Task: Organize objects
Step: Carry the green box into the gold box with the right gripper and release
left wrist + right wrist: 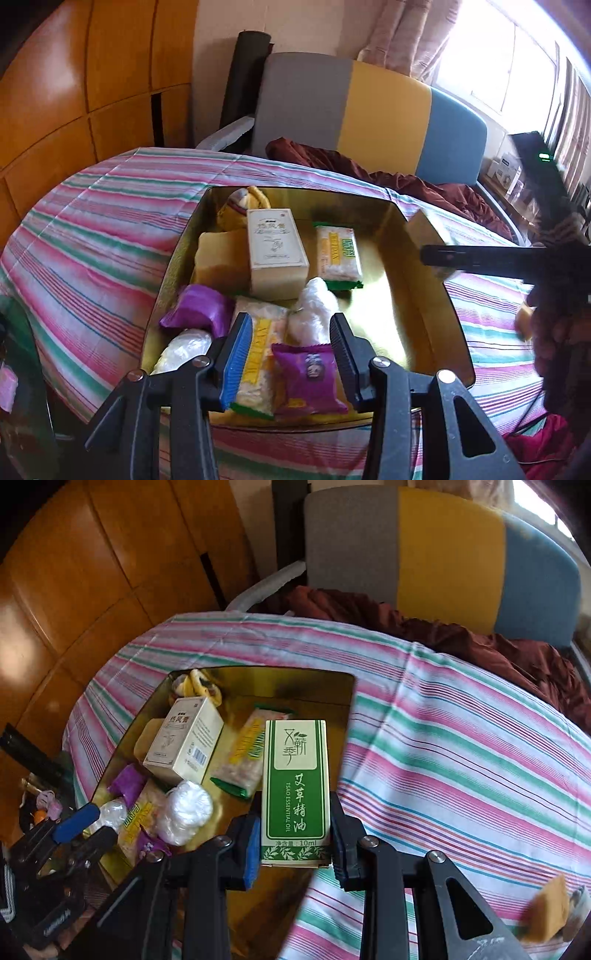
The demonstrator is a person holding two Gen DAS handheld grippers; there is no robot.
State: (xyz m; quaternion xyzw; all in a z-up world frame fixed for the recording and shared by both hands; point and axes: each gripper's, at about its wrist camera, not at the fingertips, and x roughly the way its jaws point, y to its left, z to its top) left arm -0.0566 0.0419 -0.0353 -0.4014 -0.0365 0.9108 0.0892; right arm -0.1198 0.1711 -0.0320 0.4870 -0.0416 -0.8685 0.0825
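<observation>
Striped bedding [461, 746] covers the bed, with a gold tray [332, 686] lying on it. Right hand-held gripper [293, 843] is clamped on an upright green box [295, 786], held above the tray's near right edge. Left hand-held gripper [291, 354] hangs over the tray's near end with its jaws apart and nothing between the pads; below it lie a purple packet [308, 376] and a yellow-printed snack pack [258, 354]. Farther in sit a cream box [275, 251], a second snack pack [338, 254], a white plastic wad [314, 310] and another purple packet [199, 310]. Behind the bed stands a grey, yellow and blue headboard [369, 107].
</observation>
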